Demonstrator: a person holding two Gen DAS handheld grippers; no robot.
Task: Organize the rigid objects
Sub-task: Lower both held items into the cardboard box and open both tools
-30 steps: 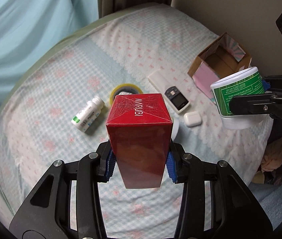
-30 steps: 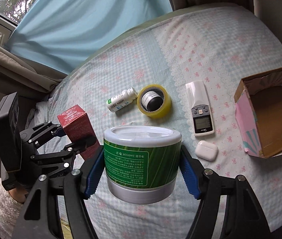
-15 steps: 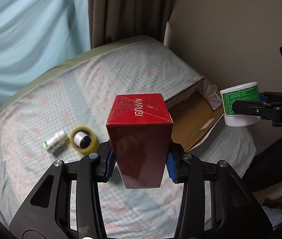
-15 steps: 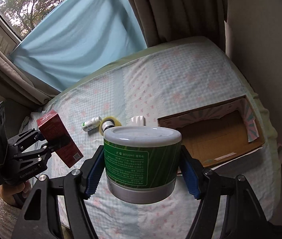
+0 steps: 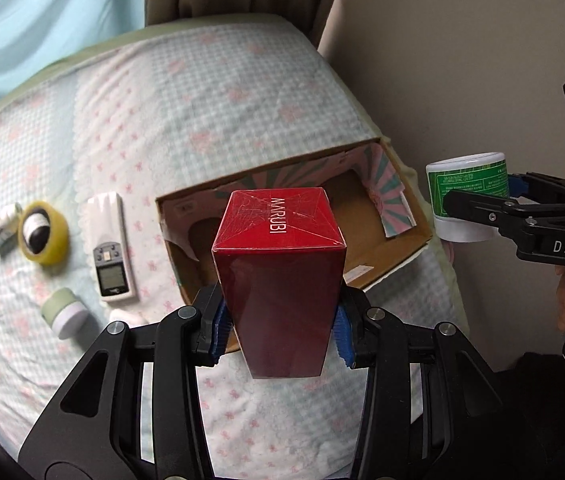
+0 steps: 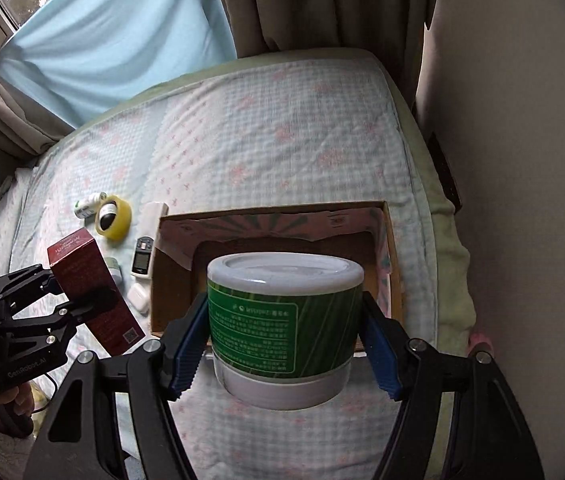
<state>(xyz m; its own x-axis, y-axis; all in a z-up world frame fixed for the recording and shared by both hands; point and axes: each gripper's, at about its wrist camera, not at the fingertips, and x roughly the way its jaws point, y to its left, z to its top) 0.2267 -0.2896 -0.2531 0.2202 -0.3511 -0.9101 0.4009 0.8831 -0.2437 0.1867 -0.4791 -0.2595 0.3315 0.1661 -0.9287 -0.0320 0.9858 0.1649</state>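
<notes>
My left gripper (image 5: pixel 280 330) is shut on a red MARUBI box (image 5: pixel 280 264) and holds it in the air in front of the open cardboard box (image 5: pixel 398 248). My right gripper (image 6: pixel 286 344) is shut on a green-labelled white tub (image 6: pixel 284 312), held above the near edge of the cardboard box (image 6: pixel 388 248). The tub also shows at the right of the left wrist view (image 5: pixel 468 196). The red box shows at the left of the right wrist view (image 6: pixel 90 288).
On the bedspread left of the cardboard box lie a white remote (image 5: pixel 110 244), a yellow tape roll (image 5: pixel 44 232), a small white bottle (image 5: pixel 0 228), a small green-lidded jar (image 5: pixel 64 312) and a white earbud case (image 6: pixel 138 296). A wall stands right of the bed.
Both grippers have come closer to the cardboard box with their loads; the box now looks larger and lies right behind the red box and under the tub.
</notes>
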